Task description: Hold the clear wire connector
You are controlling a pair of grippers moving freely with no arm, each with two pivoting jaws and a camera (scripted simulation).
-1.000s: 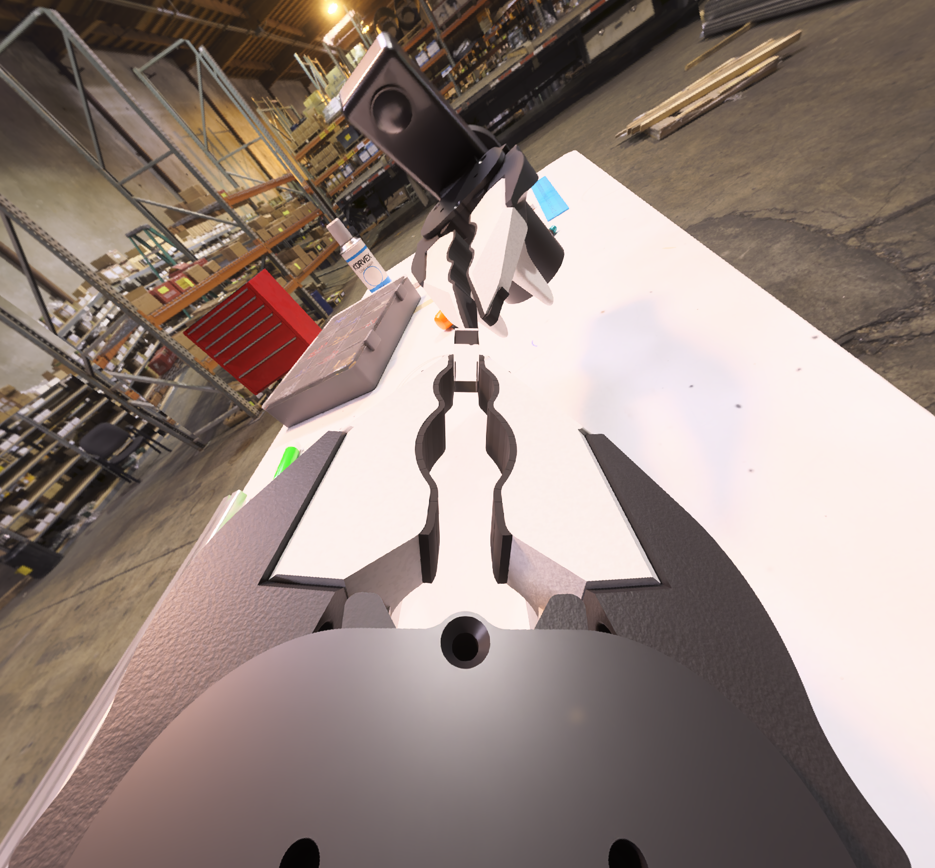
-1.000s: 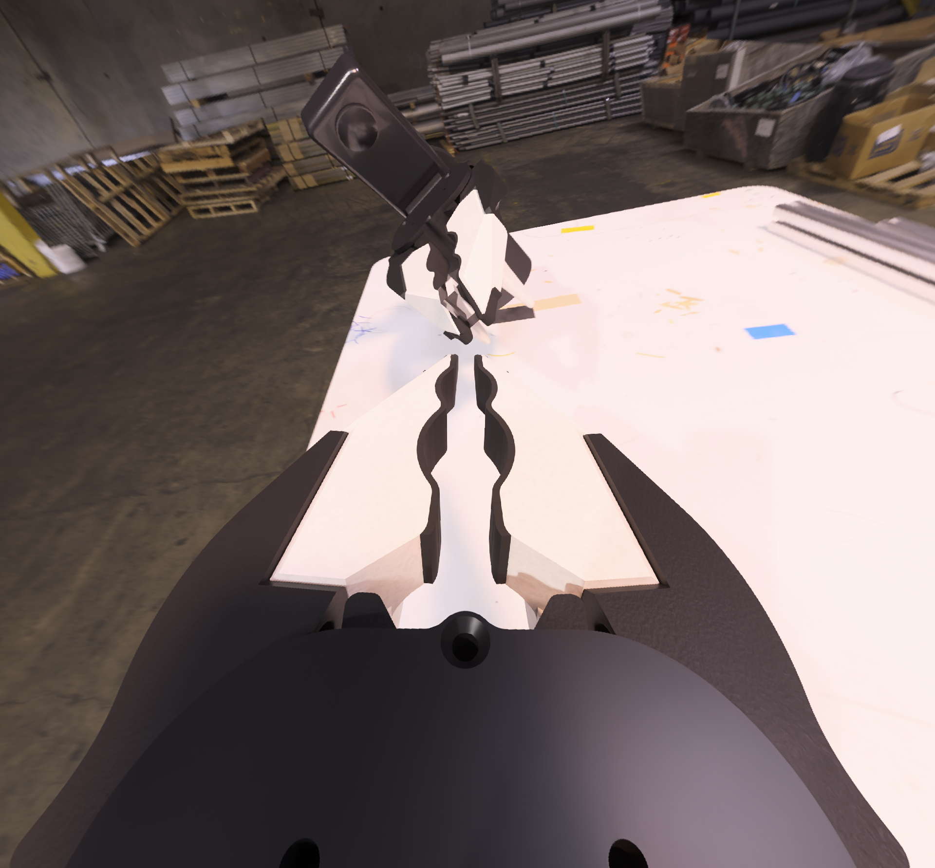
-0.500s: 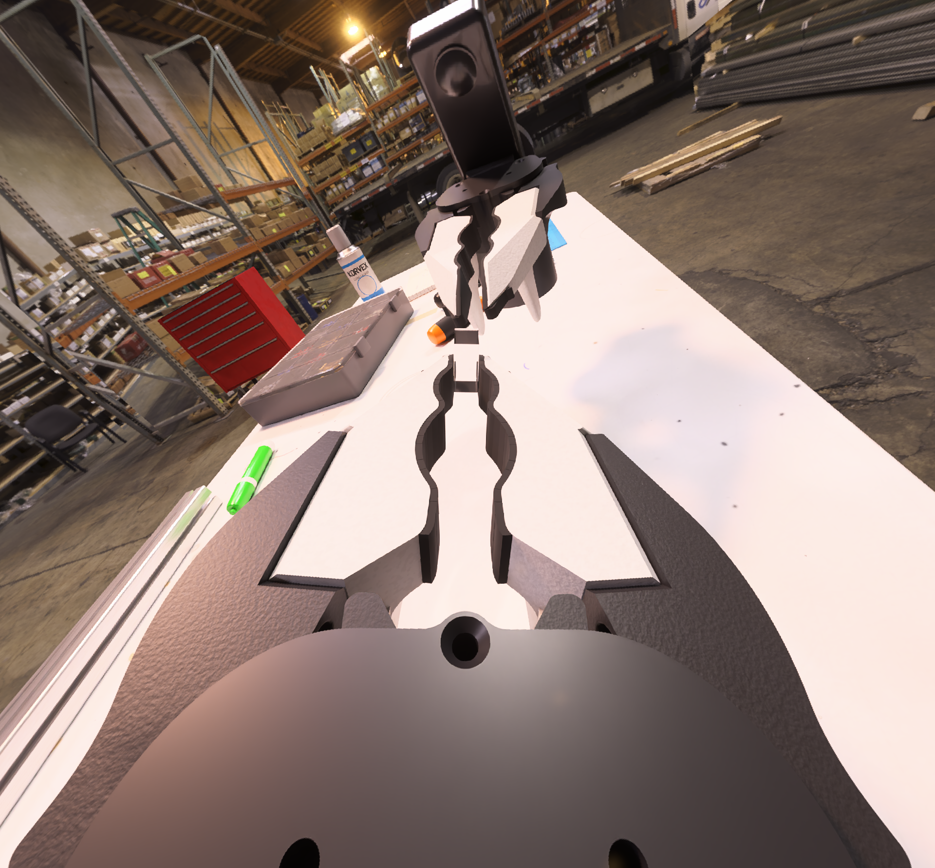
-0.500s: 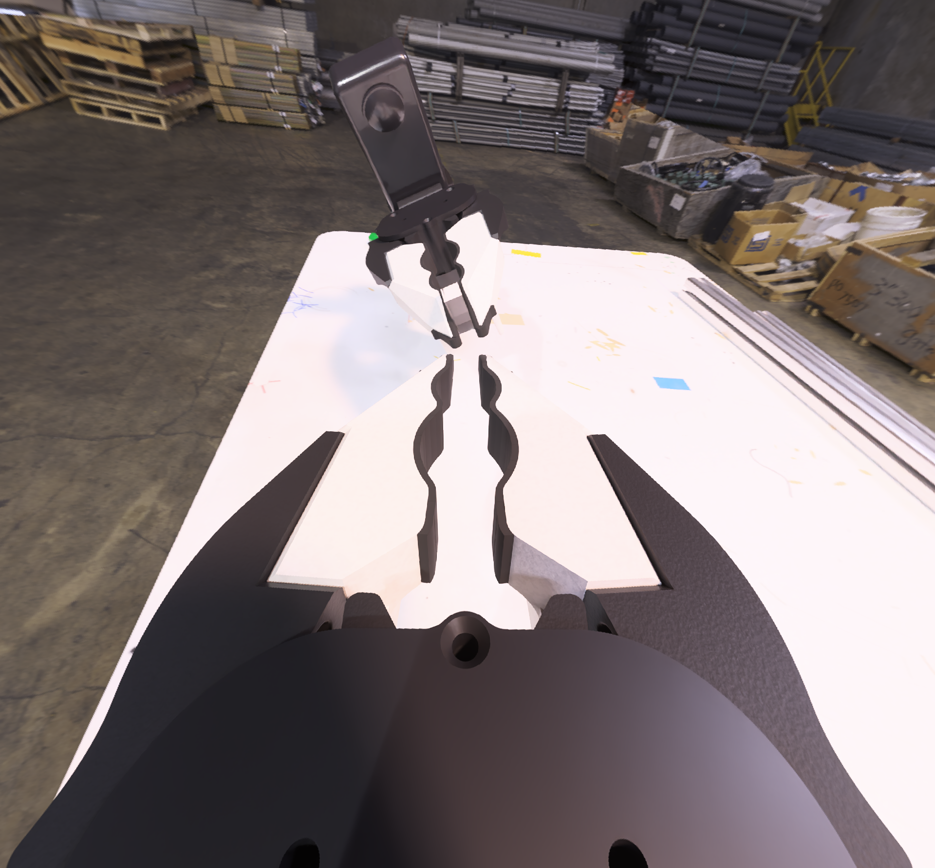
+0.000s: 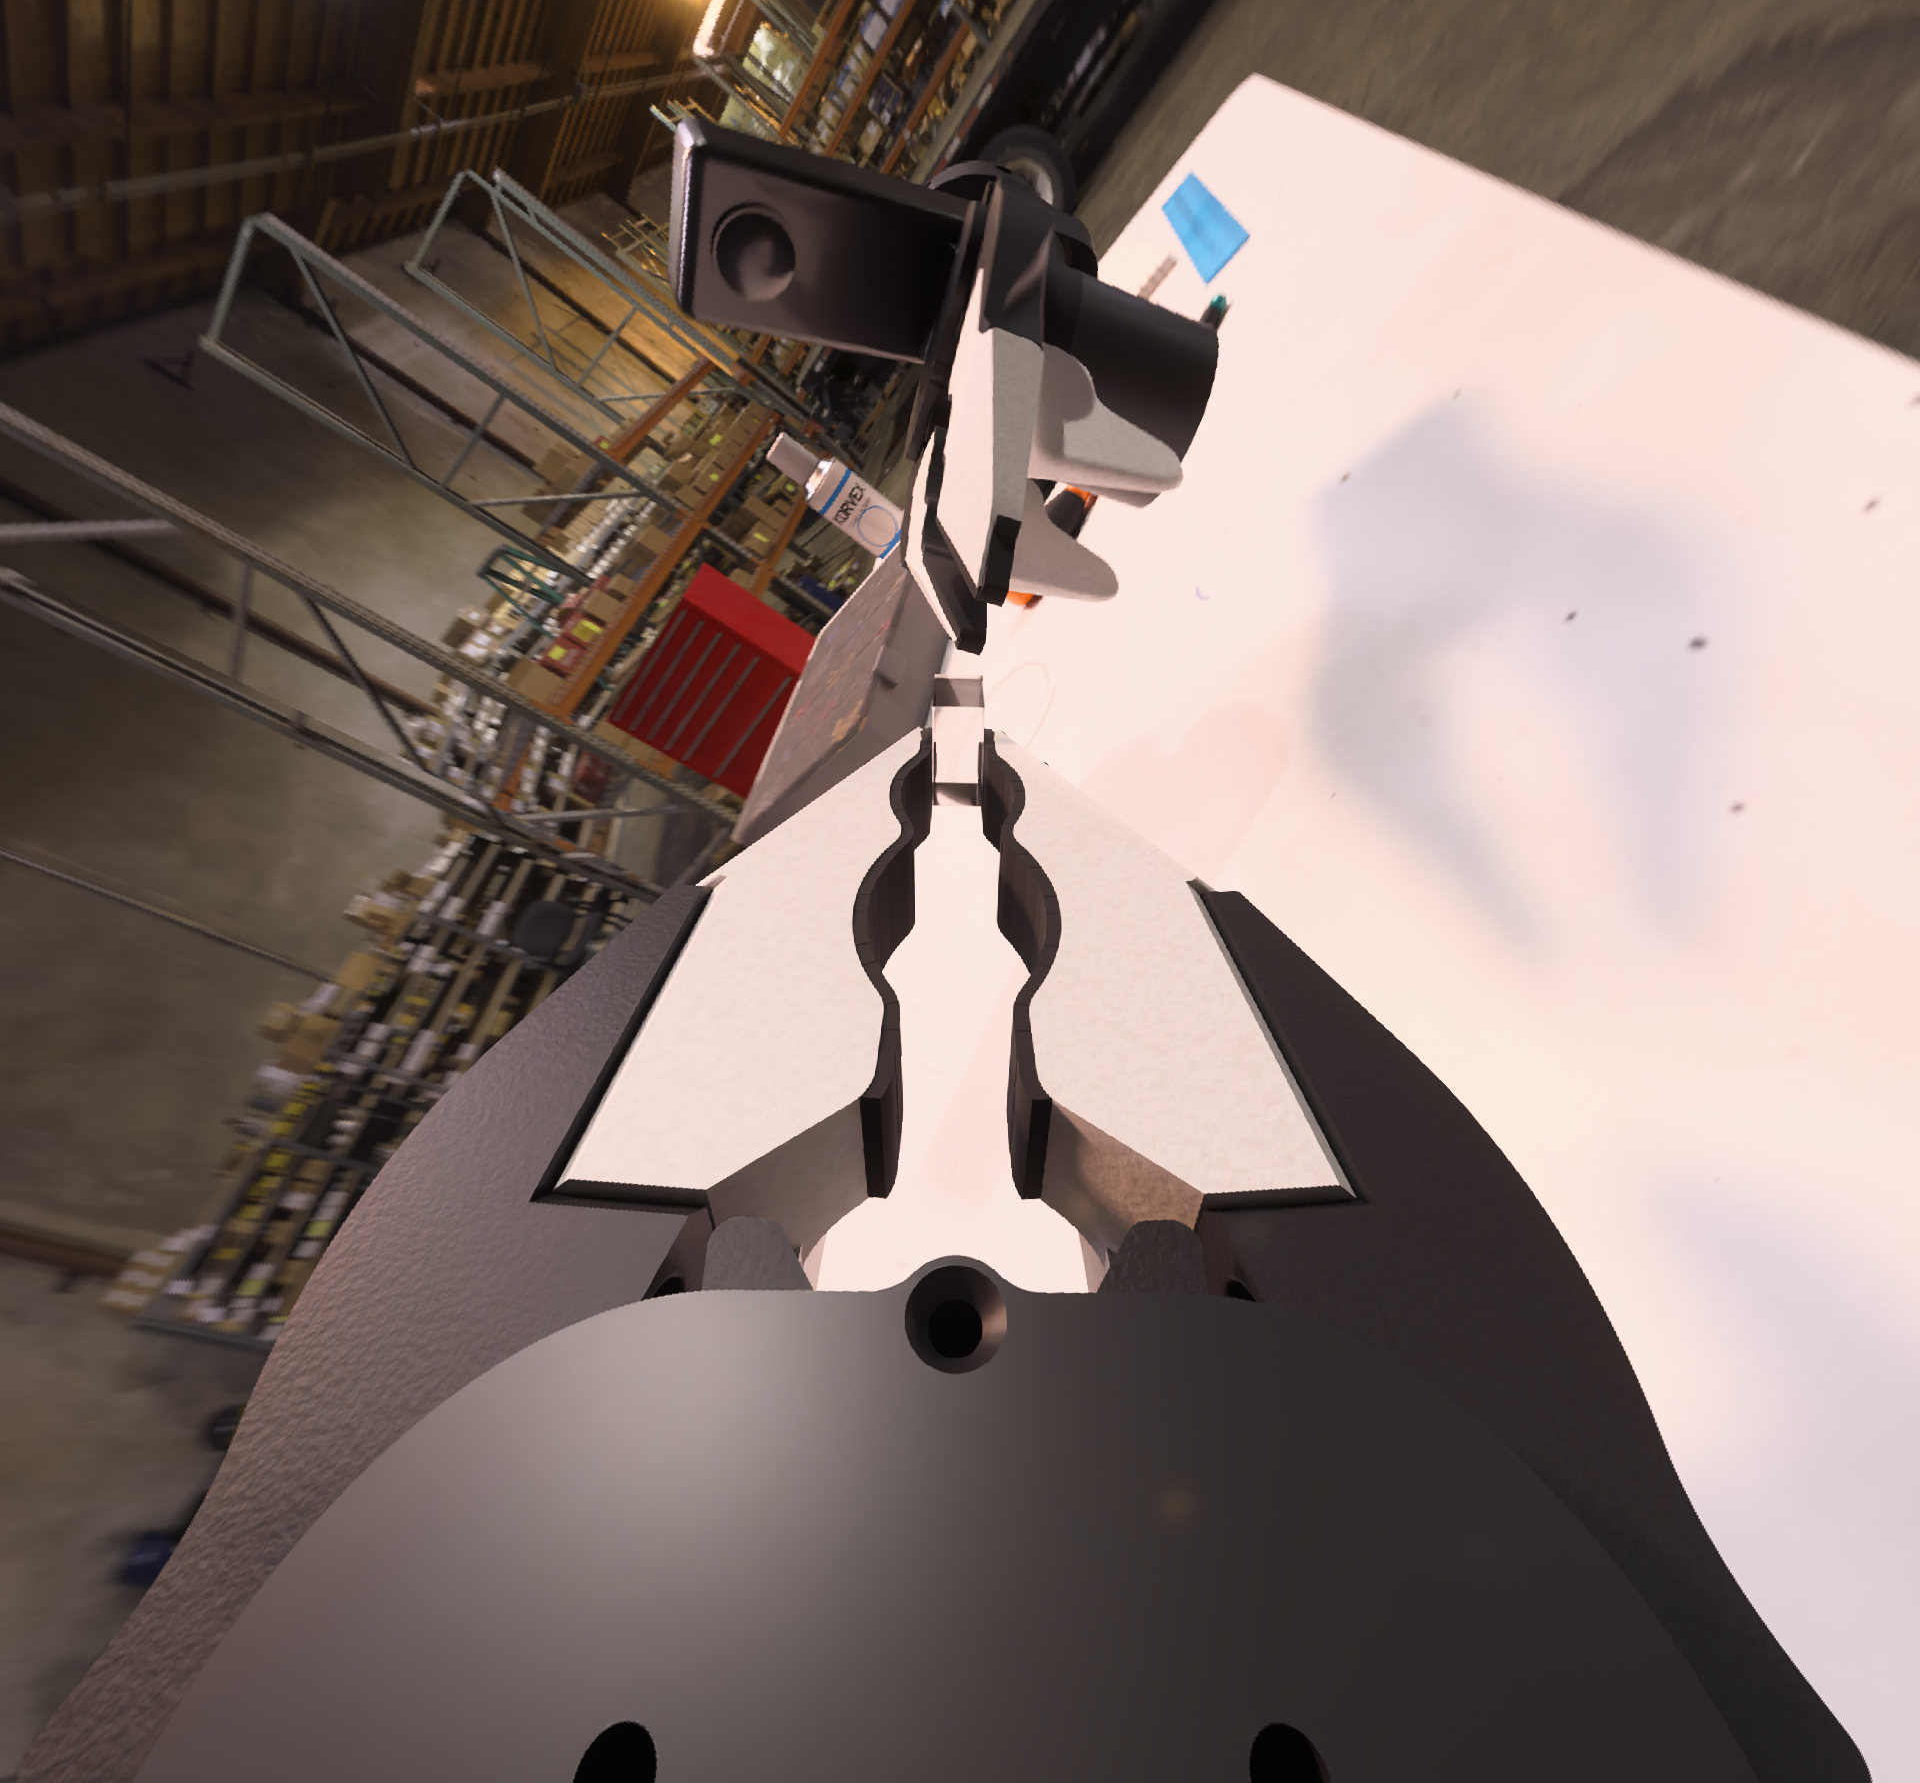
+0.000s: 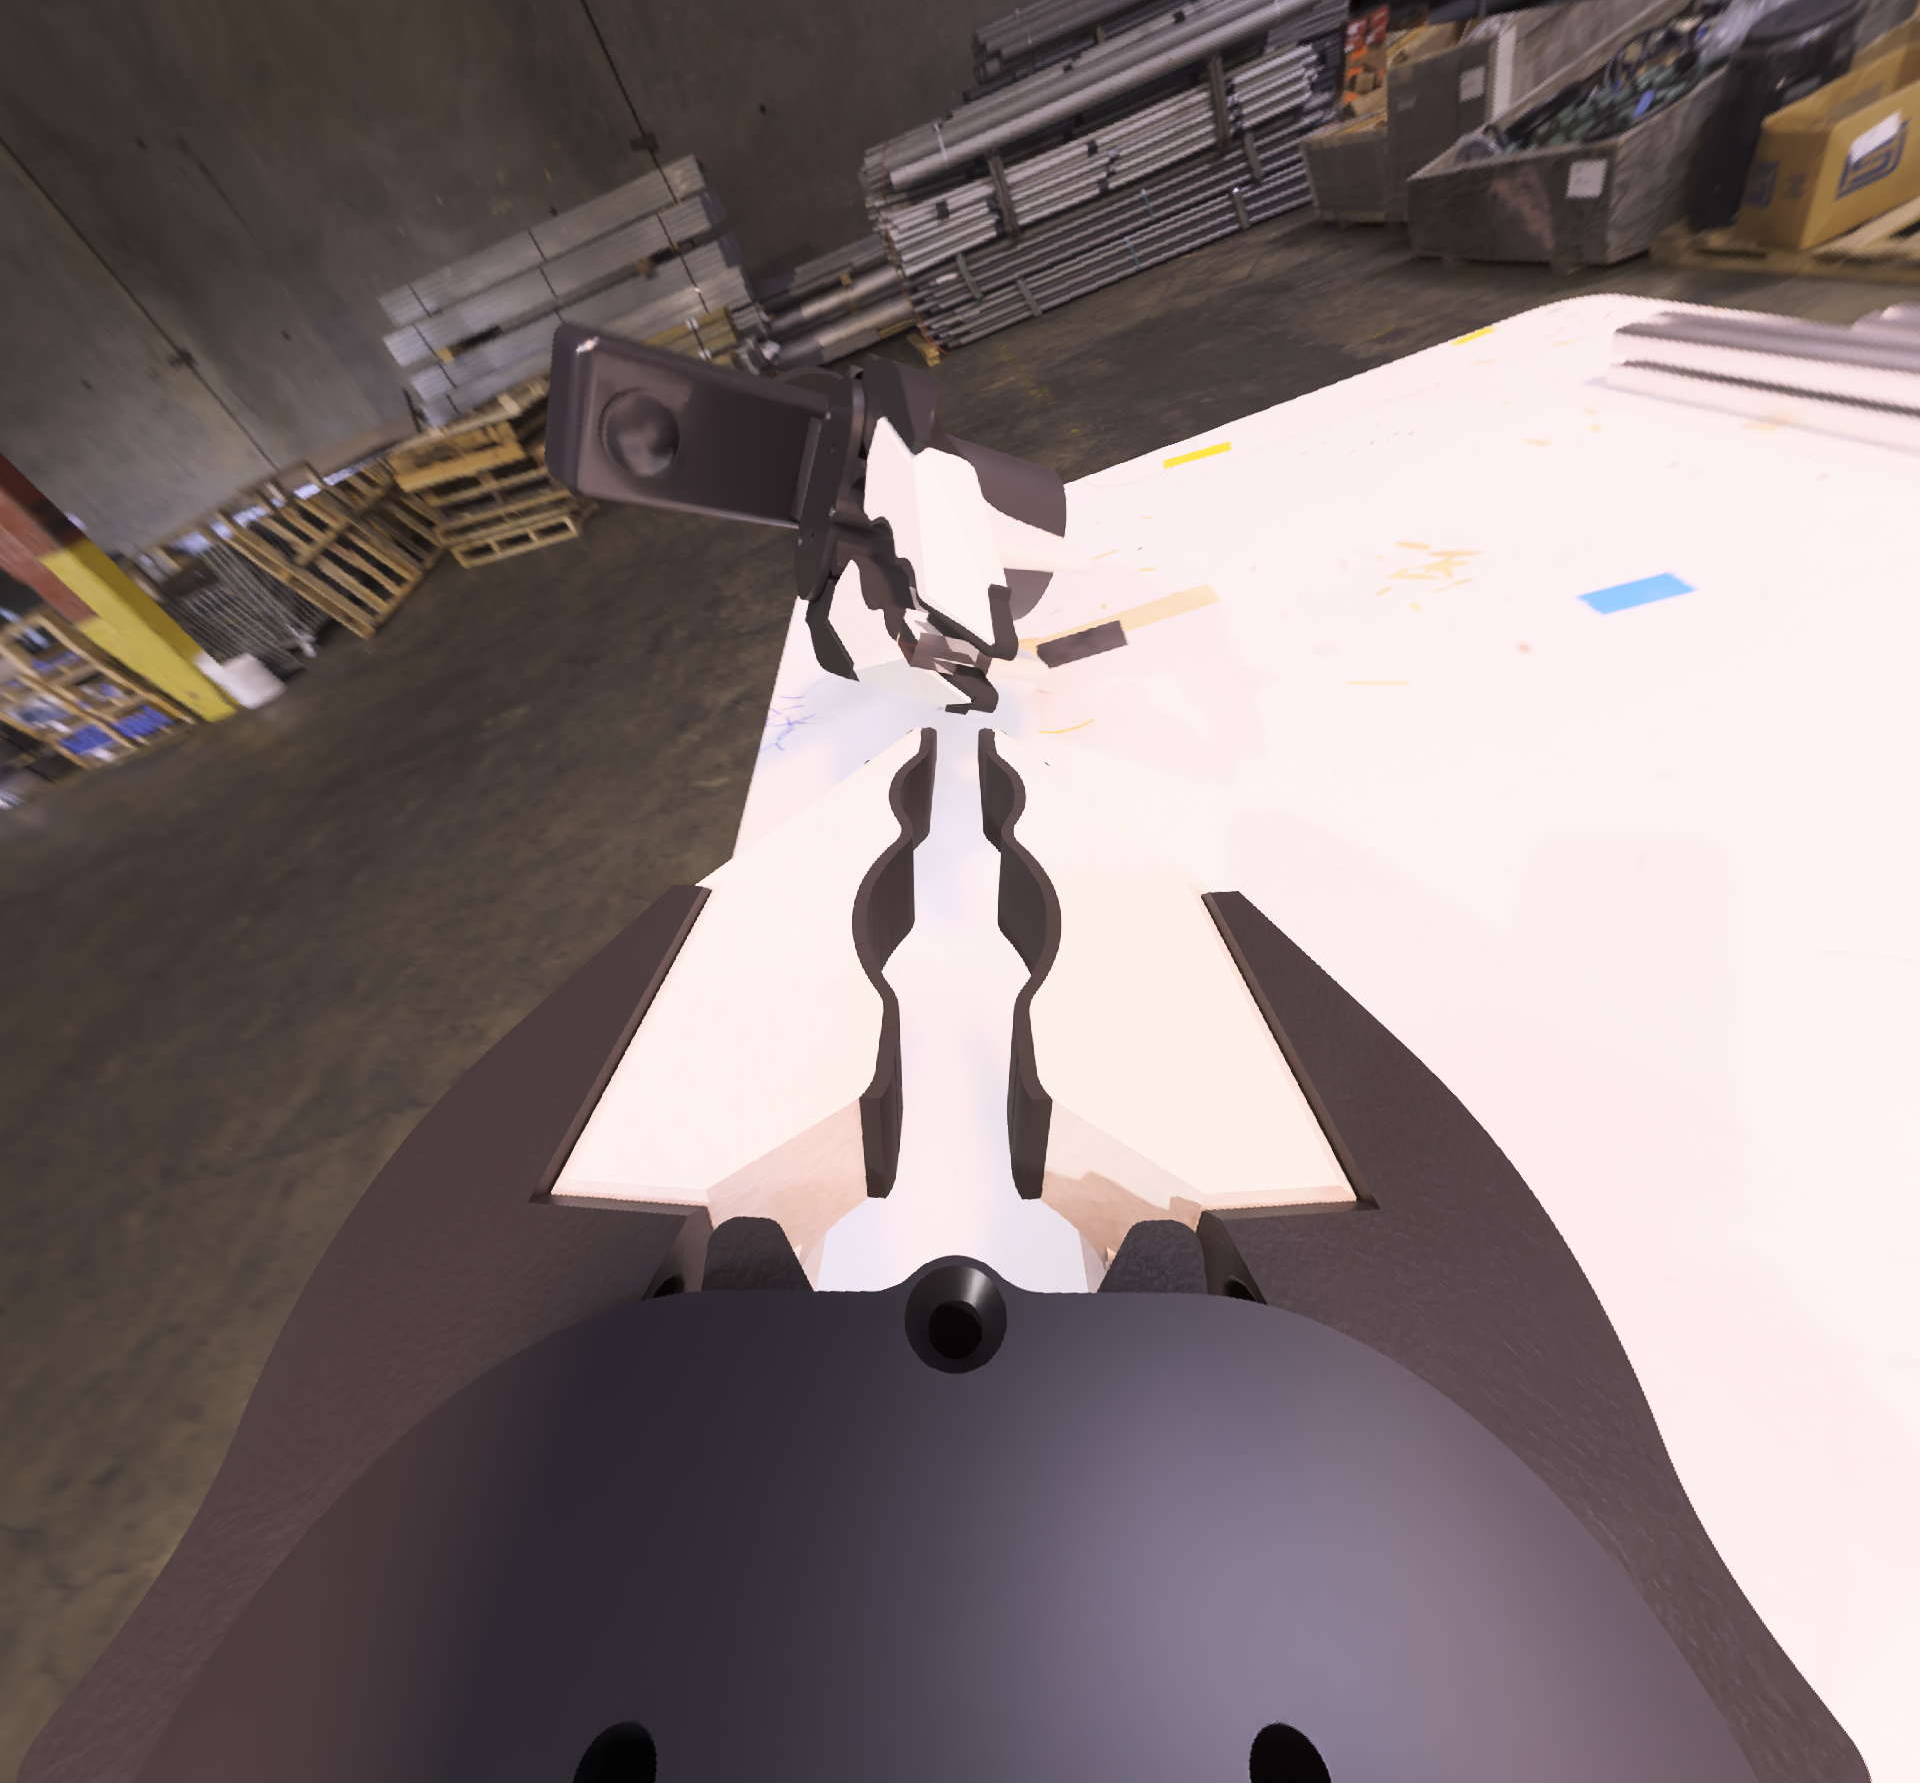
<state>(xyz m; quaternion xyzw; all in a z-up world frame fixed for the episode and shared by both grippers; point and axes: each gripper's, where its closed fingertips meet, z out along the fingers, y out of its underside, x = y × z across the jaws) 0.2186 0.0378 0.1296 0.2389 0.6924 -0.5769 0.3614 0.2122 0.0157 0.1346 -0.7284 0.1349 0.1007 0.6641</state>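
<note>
The clear wire connector (image 5: 957,741) is a small see-through block. The left gripper (image 5: 957,765) pinches it at its tips, up above the white desk (image 5: 1507,798). The right gripper (image 6: 956,746) faces it, narrow, nothing seen between its tips. The desk edge lies left; bare desk lies right.

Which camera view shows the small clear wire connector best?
The left wrist view: the small clear wire connector sits close and centred, clamped between the left gripper fingertips. The right wrist view shows it only small and far off, at the left gripper's tips, in front of the right gripper, which holds nothing.
</note>
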